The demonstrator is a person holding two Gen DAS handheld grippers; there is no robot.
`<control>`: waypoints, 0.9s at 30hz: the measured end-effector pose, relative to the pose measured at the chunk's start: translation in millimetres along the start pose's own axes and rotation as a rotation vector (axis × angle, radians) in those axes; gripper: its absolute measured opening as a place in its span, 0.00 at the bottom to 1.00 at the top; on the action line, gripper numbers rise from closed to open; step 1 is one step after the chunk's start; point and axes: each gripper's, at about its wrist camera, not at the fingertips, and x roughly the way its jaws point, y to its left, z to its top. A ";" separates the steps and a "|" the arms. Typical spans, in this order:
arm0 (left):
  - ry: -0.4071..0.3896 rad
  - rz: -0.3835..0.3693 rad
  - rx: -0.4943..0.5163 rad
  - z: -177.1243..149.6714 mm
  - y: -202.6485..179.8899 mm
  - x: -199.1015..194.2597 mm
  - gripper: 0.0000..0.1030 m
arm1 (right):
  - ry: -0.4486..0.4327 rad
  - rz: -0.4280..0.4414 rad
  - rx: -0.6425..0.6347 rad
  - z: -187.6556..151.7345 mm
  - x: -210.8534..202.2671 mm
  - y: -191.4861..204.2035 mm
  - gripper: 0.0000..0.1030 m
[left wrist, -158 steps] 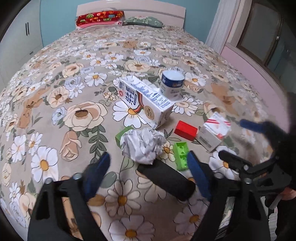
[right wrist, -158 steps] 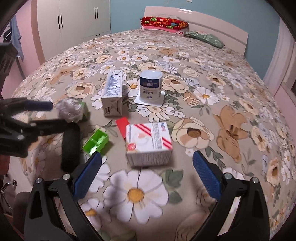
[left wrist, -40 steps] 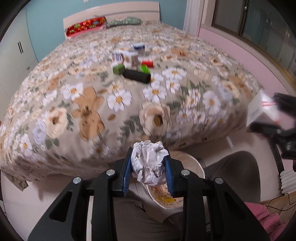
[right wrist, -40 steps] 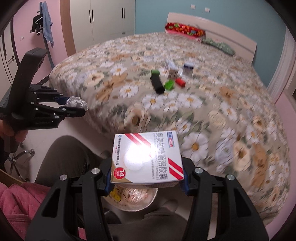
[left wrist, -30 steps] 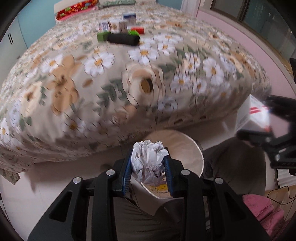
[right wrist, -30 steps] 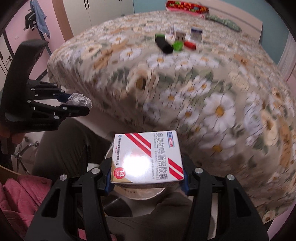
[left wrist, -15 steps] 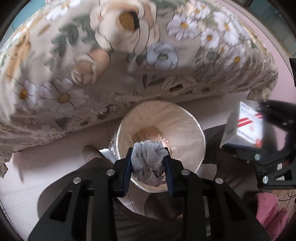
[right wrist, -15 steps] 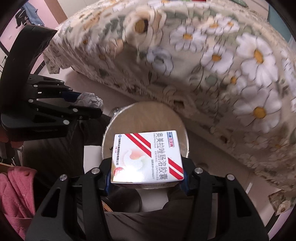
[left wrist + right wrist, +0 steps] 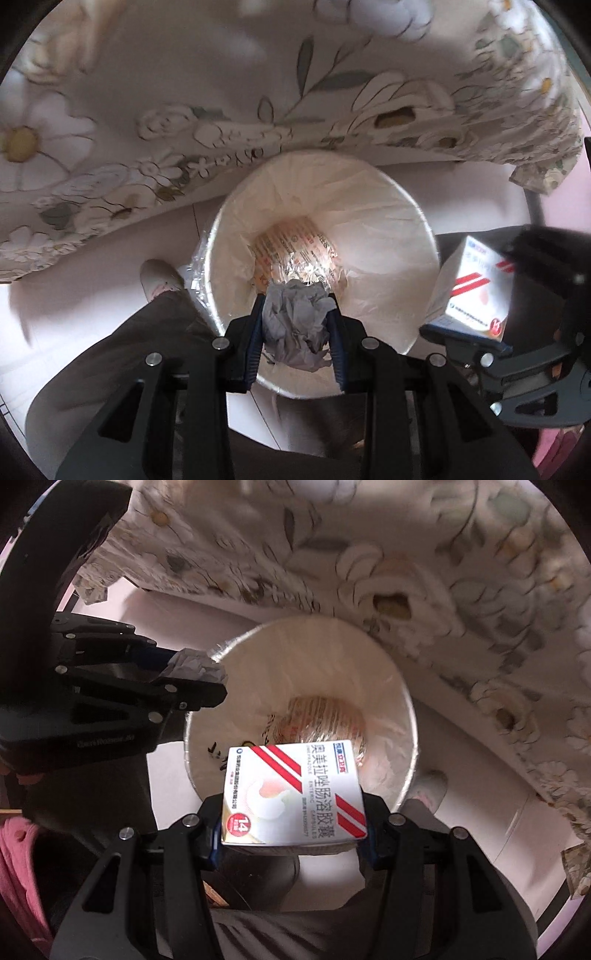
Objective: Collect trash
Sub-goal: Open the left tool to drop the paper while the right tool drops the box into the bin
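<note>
Below, each claw grips trash: left (image 9: 295, 325) crumpled paper (image 9: 295, 328), right (image 9: 291, 834) glossy carton (image 9: 291, 794).

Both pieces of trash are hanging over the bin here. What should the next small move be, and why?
Probably open the left hand-held gripper to drop the crumpled paper: it is clamped on the paper directly above the lined bin. The right hand-held gripper holds the medicine box over the same opening and could release it likewise.
</note>
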 end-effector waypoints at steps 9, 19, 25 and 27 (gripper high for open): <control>0.099 -0.021 -0.049 14.1 10.6 54.1 0.33 | 0.106 -0.012 0.051 9.3 47.8 -15.0 0.53; 0.208 -0.032 -0.073 21.2 17.2 99.4 0.33 | 0.248 -0.030 0.104 16.1 100.2 -23.8 0.54; 0.259 -0.029 -0.088 23.9 15.9 118.8 0.34 | 0.290 -0.019 0.135 12.3 112.8 -33.0 0.54; 0.279 -0.044 -0.105 24.8 17.2 123.8 0.35 | 0.300 -0.024 0.152 11.8 115.3 -36.4 0.55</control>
